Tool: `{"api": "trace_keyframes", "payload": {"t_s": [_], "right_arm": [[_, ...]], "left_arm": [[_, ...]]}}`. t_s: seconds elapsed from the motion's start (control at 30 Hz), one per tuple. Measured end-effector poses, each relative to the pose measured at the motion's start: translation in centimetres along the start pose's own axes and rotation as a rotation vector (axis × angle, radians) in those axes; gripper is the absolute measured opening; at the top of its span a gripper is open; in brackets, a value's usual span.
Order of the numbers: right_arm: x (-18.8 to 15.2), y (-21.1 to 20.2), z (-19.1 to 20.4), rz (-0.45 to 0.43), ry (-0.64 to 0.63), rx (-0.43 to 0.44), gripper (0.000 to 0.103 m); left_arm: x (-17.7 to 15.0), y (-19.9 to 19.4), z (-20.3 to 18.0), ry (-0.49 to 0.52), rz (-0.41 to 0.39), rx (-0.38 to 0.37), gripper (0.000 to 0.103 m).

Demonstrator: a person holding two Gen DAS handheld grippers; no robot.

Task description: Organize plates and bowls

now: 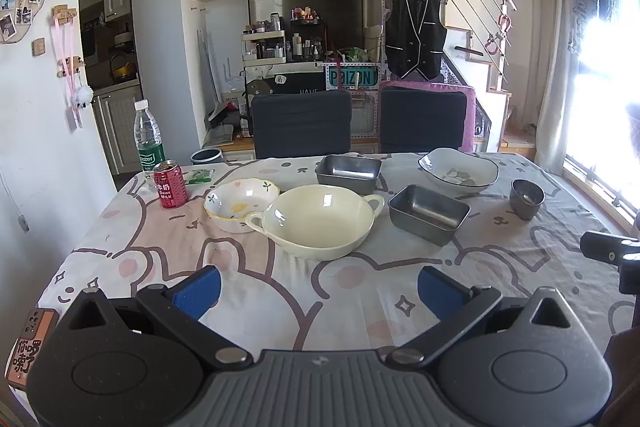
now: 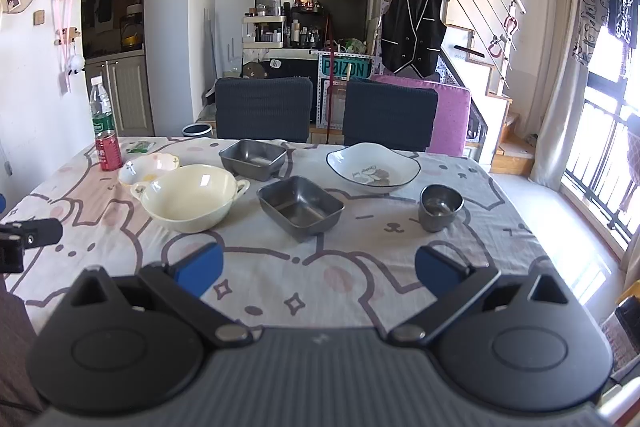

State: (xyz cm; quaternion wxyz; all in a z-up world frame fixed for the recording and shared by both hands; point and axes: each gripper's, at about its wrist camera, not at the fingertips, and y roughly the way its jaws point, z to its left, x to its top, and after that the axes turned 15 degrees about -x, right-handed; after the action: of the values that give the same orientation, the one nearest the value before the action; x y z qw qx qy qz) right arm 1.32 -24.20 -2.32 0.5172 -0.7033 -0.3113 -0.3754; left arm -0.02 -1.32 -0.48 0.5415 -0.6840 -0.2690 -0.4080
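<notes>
I am holding both the left tool (image 1: pixel 318 287) and the right tool (image 2: pixel 318 271) apart and empty; the cream bowl (image 1: pixel 316 221), metal trays (image 2: pixel 300 207) and white dish (image 2: pixel 372 167) are sitting scattered across the desk (image 1: pixel 160 247), nothing stacked yet.

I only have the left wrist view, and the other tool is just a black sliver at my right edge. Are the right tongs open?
Observer: Yes, the right tongs are open, with nothing between the blue pads.
Operator: What sits straight ahead of them?
Observer: The nearer grey tin, empty, on the tablecloth beyond the pads.
Operator: My right side is all glare. What is over there?
Observer: A barred window beside a pale curtain.
</notes>
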Motion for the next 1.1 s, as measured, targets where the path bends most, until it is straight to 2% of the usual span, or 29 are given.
{"api": "trace_keyframes", "payload": {"t_s": [1.1], "right_arm": [[-0.01,0.08,0.08,0.005,-0.003,-0.001,0.103]], "left_arm": [[-0.11,0.15,-0.06,-0.005,0.001,-0.009,0.103]]}}
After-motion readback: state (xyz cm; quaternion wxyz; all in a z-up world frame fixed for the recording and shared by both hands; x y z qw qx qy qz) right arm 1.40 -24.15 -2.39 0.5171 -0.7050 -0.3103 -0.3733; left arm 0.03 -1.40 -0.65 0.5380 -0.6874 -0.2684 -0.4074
